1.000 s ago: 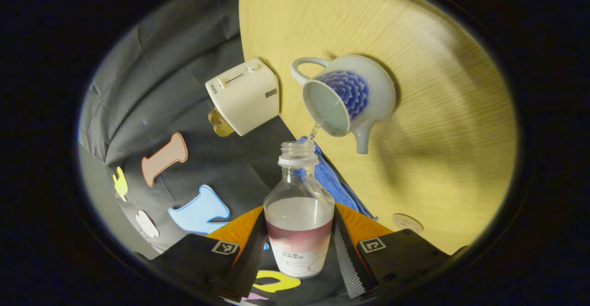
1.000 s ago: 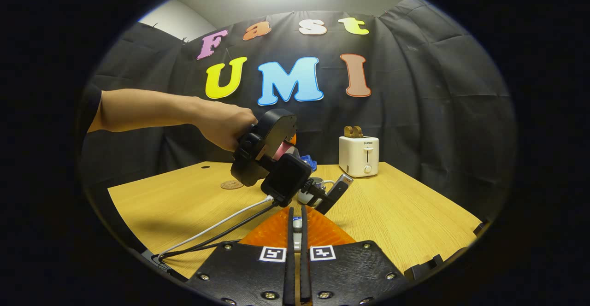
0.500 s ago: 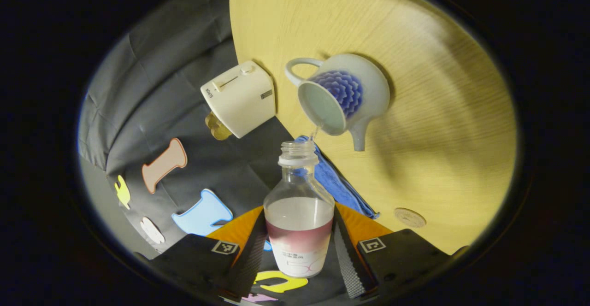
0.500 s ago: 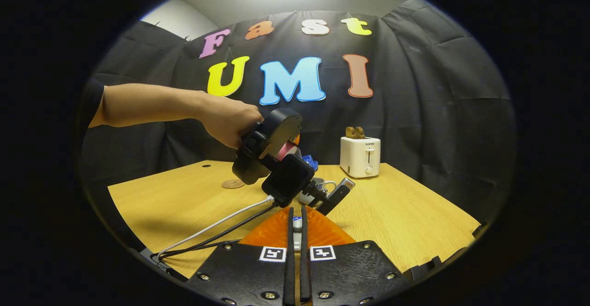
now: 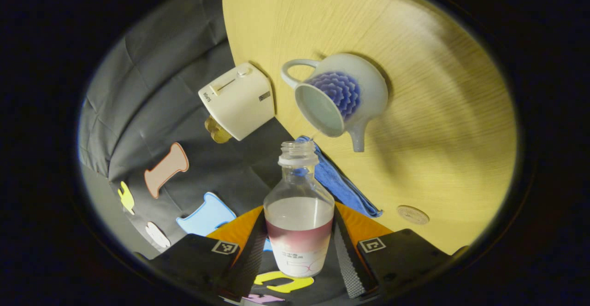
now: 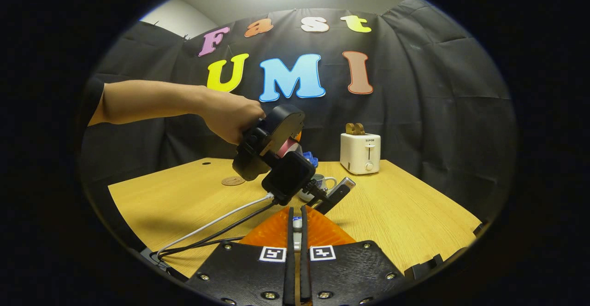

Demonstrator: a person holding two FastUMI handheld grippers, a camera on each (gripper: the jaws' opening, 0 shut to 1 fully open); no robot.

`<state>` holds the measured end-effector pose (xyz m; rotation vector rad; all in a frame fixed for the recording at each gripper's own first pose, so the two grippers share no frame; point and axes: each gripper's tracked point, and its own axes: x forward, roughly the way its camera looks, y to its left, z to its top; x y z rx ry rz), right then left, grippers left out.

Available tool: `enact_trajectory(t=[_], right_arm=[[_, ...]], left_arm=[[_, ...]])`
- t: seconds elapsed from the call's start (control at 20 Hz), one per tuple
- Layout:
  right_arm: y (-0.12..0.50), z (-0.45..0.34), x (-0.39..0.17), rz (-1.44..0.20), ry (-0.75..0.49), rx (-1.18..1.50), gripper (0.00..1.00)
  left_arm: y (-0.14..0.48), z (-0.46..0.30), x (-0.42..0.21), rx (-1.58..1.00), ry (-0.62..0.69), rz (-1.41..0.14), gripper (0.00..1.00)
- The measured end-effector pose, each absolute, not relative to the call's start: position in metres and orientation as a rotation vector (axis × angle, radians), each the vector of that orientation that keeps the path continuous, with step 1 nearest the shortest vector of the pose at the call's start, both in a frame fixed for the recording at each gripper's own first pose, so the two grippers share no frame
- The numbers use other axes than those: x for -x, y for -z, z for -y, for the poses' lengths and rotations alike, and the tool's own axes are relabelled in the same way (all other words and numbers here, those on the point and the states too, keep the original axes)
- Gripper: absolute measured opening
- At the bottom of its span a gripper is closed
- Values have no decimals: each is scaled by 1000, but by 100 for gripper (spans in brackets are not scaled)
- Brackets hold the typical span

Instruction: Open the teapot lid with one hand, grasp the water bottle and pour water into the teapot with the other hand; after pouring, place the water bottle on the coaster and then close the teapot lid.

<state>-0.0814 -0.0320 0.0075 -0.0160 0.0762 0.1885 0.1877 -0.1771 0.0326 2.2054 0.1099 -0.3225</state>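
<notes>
In the left gripper view, going left to right from the left tongs (image 5: 299,246), the dark booth cloth falls away to their left, then the white toaster (image 5: 237,101) ahead and left, then the water bottle (image 5: 298,214) clamped between both tongs fingers, its open mouth pointing at the teapot (image 5: 339,96) just beyond. The pot's lid is off and its opening faces the bottle. A second ago a thin stream ran from the bottle's mouth over the rim into the pot; now almost no stream shows at the rim, so I judge the pour is tapering off and the bottle is being righted, with the coaster the next stop. A folded blue cloth (image 5: 341,186) lies right of the bottle neck, and the round coaster (image 5: 413,214) sits further right, near the right-hand tongs finger, well apart from the teapot. In the right gripper view, a person's hand (image 6: 230,117) at the left carries the left tongs over the table (image 6: 405,214), a little higher than a second ago; the right tongs (image 6: 297,250) are drawn narrow, nearly together, with something small and pale pinched between them, probably the teapot lid, though too little shows to be sure. The table is pale wood with a cable trailing across its near edge; black cloth walls the booth under a bright ceiling light.
</notes>
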Motion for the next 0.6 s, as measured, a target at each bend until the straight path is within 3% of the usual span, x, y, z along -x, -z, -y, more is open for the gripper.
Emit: enact_trajectory(t=[0.6], right_arm=[[-11,35,83,-65,-176,9,5]], left_arm=[[-20,166,-191,-2040,352,-80,85]])
